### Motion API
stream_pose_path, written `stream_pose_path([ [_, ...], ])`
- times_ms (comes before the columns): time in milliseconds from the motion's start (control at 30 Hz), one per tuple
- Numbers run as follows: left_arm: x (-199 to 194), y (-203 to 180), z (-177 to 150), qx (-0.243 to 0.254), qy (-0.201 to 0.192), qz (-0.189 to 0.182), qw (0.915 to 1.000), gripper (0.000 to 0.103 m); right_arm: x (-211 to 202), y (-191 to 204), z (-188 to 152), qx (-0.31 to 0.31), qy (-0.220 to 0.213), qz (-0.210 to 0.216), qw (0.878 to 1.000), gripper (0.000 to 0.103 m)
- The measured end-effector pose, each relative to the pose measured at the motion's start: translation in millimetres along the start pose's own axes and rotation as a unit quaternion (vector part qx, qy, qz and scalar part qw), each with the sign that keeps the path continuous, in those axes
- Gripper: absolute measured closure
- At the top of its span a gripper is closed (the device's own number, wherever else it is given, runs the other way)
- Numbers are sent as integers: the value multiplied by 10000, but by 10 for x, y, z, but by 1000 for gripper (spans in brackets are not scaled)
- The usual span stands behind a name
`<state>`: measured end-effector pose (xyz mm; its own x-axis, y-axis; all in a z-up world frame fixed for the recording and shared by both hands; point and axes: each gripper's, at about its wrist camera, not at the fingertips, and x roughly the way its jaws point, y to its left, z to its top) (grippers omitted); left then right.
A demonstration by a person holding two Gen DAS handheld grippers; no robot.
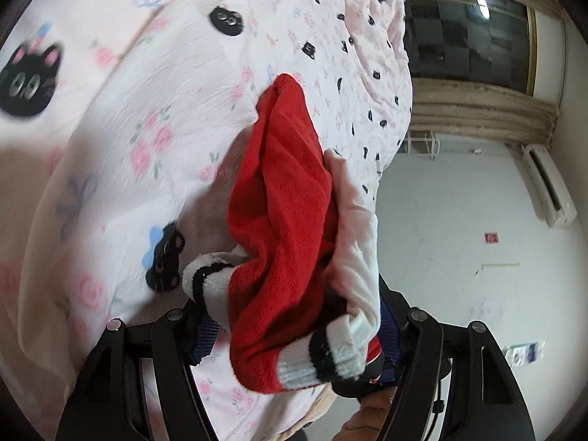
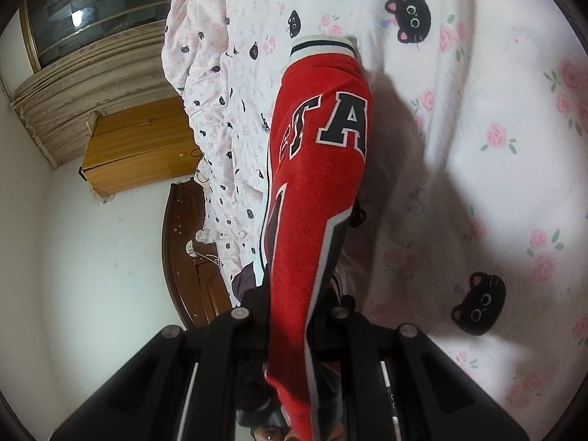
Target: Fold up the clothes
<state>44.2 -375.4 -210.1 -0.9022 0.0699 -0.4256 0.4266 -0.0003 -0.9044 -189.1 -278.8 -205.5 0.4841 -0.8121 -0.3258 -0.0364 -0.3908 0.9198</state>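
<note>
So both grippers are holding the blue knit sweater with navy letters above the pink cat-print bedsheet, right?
Not blue: the knit sweater is red, as the right wrist view shows. Both the left gripper and the right gripper hold it above the pink cat-print bedsheet.

bedding: pink-white sheet (image 1: 154, 117) with black cat faces and pink roses, rumpled quilt (image 2: 220, 84) in a smaller cat print | window: dark pane (image 1: 466, 33), beige curtain (image 1: 485, 106) bunched below it | wall: air conditioner (image 1: 547, 187) | wooden cabinet (image 2: 136, 143) | dark wooden headboard (image 2: 191, 257)
</note>
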Motion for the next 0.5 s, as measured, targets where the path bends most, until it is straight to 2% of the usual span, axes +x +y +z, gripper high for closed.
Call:
stream_pose_path([
  [100,44,-94,81,224,177,28,9996,38,-21,-18,8,-9,-4,-45,10000,90],
  [167,11,-155,15,543,150,181,9983,49,-40,-24,6,-31,-30,-67,10000,90],
  [233,-14,-217,-43,798,139,327,9962,64,-46,-17,-5,-85,-39,-118,9999,90],
  [333,-160,-253,-70,977,49,388,9944,75,-26,45,-47,-255,-9,-195,9995,90],
  [433,-319,-325,-72,1030,-103,399,9938,78,10,170,-128,-498,57,-254,9984,90],
  [500,-478,-347,-65,894,-161,346,9953,78,55,304,-201,-686,129,-303,9971,90],
])
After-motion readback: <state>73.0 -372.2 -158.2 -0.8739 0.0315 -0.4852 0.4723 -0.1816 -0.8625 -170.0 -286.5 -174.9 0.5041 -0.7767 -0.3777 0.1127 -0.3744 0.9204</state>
